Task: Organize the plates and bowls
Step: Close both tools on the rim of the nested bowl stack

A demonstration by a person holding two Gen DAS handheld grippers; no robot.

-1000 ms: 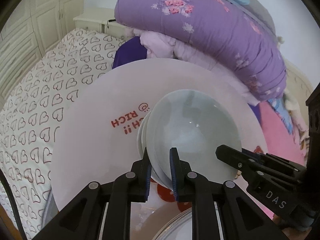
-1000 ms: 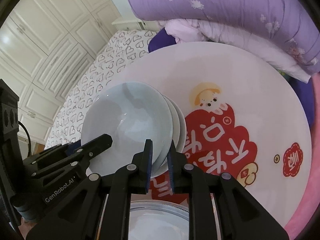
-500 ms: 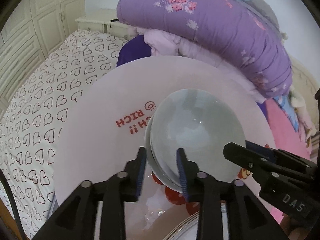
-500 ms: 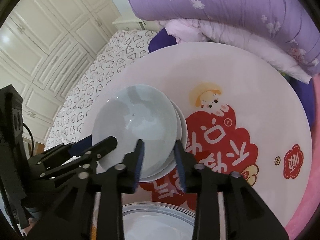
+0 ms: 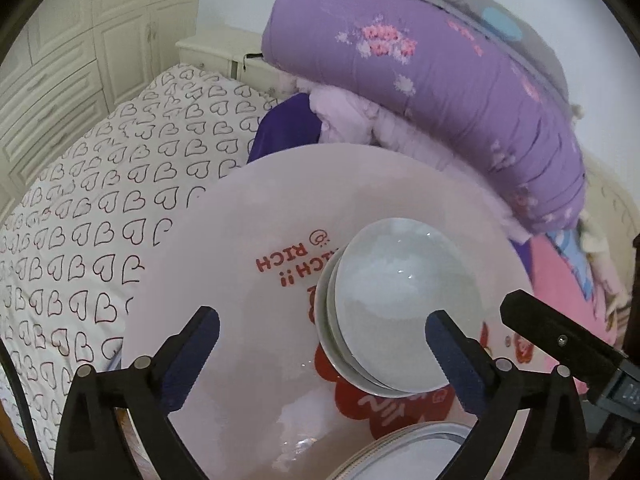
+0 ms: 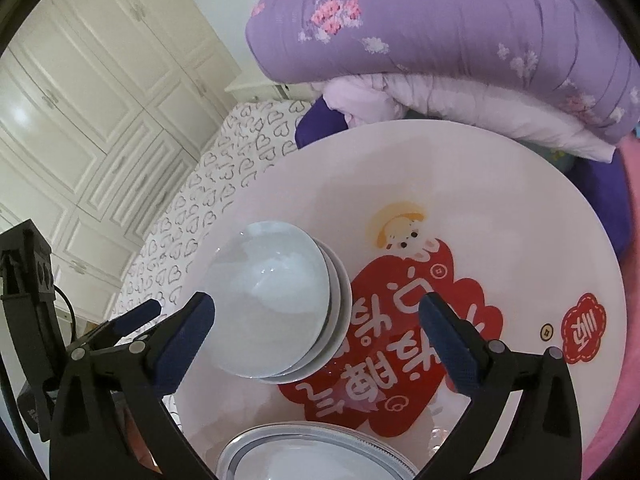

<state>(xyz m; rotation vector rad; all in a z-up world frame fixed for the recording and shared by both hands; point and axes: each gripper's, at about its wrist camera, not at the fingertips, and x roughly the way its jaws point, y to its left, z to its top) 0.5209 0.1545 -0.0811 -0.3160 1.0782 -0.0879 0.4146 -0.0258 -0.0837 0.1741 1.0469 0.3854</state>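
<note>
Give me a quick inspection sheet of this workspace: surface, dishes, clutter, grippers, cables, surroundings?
Surface: round white table with a red cartoon print.
Job's things: stack of pale bowls nested on the table; stack of plates at the near edge.
Clutter: nothing seen on the table.
Grippers: left hand-held gripper and right hand-held gripper have just opened wide, holding nothing.
Cables: black cable behind the left gripper.
Surroundings: heart-print bedsheet, purple quilt, white wardrobe.
</note>
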